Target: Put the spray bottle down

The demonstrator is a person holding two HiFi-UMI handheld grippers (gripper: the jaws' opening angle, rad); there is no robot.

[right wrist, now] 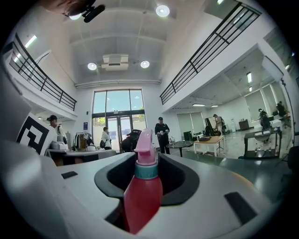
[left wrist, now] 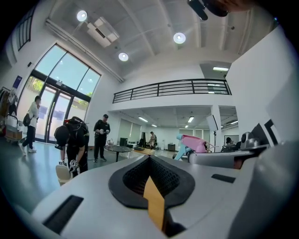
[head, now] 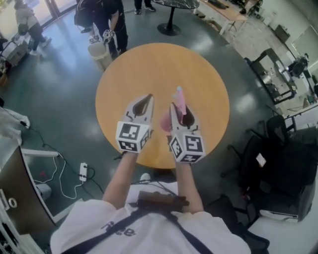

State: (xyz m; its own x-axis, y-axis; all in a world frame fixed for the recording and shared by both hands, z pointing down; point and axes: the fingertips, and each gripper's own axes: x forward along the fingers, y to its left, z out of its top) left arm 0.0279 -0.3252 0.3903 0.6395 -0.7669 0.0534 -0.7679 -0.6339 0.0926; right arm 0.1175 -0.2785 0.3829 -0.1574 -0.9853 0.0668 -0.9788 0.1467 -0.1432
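Observation:
My right gripper point(head: 178, 108) is shut on a spray bottle point(head: 180, 101) with a red-pink body, a teal collar and a pink spray head. It holds the bottle upright over the near part of the round wooden table point(head: 149, 64). In the right gripper view the bottle point(right wrist: 142, 196) stands between the jaws of the right gripper point(right wrist: 147, 161), its head poking above them. The left gripper point(head: 147, 100) hovers just left of it, jaws together and empty. In the left gripper view the left gripper point(left wrist: 149, 158) shows only its black pads, and the bottle's pink head point(left wrist: 192, 142) appears to the right.
A person in black point(head: 107, 20) bends near the table's far edge beside a pale bin point(head: 99, 52). Black office chairs point(head: 278, 149) crowd the right side. A desk and floor cables point(head: 82, 171) lie at the left. A dark pedestal table point(head: 171, 10) stands behind.

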